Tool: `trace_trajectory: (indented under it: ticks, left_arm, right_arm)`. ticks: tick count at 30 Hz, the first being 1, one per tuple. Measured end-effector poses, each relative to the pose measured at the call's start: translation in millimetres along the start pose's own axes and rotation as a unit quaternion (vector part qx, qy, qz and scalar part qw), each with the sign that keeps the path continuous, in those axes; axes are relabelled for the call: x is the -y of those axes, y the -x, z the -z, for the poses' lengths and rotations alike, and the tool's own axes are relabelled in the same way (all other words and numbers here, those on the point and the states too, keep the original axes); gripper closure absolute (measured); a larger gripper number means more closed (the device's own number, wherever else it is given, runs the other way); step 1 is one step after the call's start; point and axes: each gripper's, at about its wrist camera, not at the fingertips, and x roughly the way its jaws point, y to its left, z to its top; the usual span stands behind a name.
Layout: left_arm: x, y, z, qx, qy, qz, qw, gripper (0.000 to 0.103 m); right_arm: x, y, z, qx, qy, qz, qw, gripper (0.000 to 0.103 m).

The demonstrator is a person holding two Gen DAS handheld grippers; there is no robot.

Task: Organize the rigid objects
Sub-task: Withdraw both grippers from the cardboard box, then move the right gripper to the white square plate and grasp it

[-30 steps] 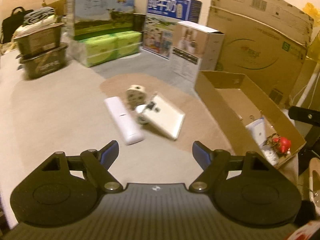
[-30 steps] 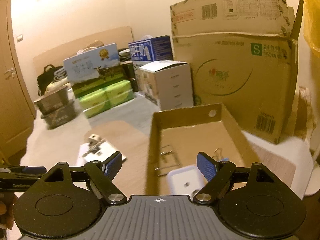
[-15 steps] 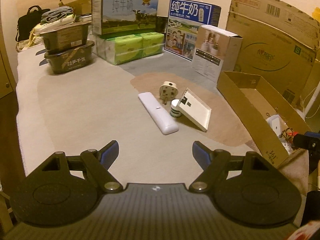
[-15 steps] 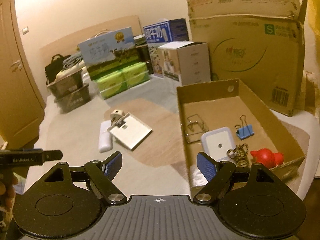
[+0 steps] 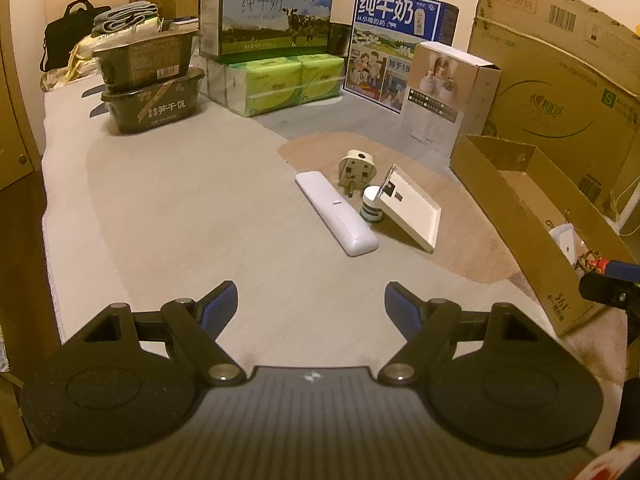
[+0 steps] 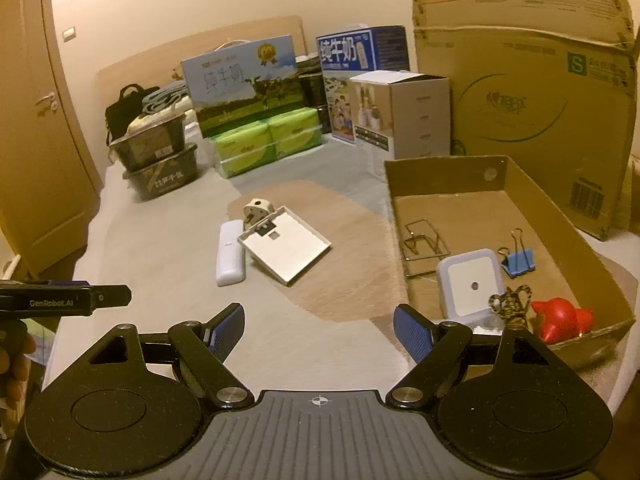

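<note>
A white remote (image 5: 336, 213) (image 6: 229, 251), a cream three-pin plug (image 5: 355, 168) (image 6: 256, 209), a small white-and-green jar (image 5: 372, 205) and a tilted white flat panel (image 5: 410, 210) (image 6: 286, 247) lie together mid-surface. An open cardboard box (image 6: 496, 176) (image 5: 516, 216) at the right holds wire clips (image 6: 424, 238), a white square device (image 6: 472, 280), a blue binder clip (image 6: 518, 258), a keyring charm (image 6: 512, 304) and a red toy (image 6: 562, 318). My left gripper (image 5: 310, 306) stands open and empty, well short of the remote. My right gripper (image 6: 319, 322) is open and empty, near the box's front corner.
Stacked dark food tubs (image 5: 152, 88), milk cartons (image 5: 266, 14) (image 5: 400, 40), green tissue packs (image 5: 280, 80), a white carton (image 5: 444, 92) and big cardboard boxes (image 6: 520, 112) line the back. A wooden door (image 6: 36, 120) stands left. A hand (image 6: 14, 368) holds the left gripper.
Both grippers have drawn back and tilted down, so the scattered objects and the box contents now show more fully and farther off. Jaws have not changed.
</note>
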Motion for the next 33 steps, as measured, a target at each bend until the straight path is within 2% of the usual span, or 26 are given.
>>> trace_trajectory:
  ticks: [6,12,14,18,23,27,33]
  left_arm:
    - [-2.5,-10.8,-1.6,-0.007,-0.004,0.001,1.0000,0.024]
    - [-0.2,-29.7,-10.7,-0.015,-0.027,0.009,0.9995,0.025]
    - [-0.6,-37.6,-14.1,-0.018,-0.033,0.012,0.9992,0.024]
    - [-5.2,-59.7,-24.4,-0.029,-0.039,0.018,0.9986,0.024]
    - [-10.4,-81.8,-35.9,-0.034,-0.049,0.020,0.9980,0.024]
    - [-12.3,-99.0,-44.3,-0.034,-0.056,0.023,0.9976,0.024]
    - [-15.2,-118.4,-49.5,-0.038,-0.051,0.037,0.9973,0.025]
  right_arm:
    - [-8.9,-18.8,-6.7,-0.013,0.032,-0.008,0.999,0.022]
    - [-15.4,-54.1,-24.7,-0.034,0.108,-0.030,0.993,0.021]
    - [-15.1,-67.0,-32.0,-0.041,0.135,-0.037,0.989,0.012]
    - [-11.5,-103.1,-53.4,-0.071,0.165,-0.062,0.982,0.007]
    - [-17.5,-147.5,-73.1,-0.104,0.221,-0.093,0.965,0.005]
    - [-25.9,-184.6,-80.7,-0.140,0.263,-0.120,0.947,0.005]
    - [-29.3,-234.8,-86.8,-0.199,0.300,-0.125,0.925,0.005]
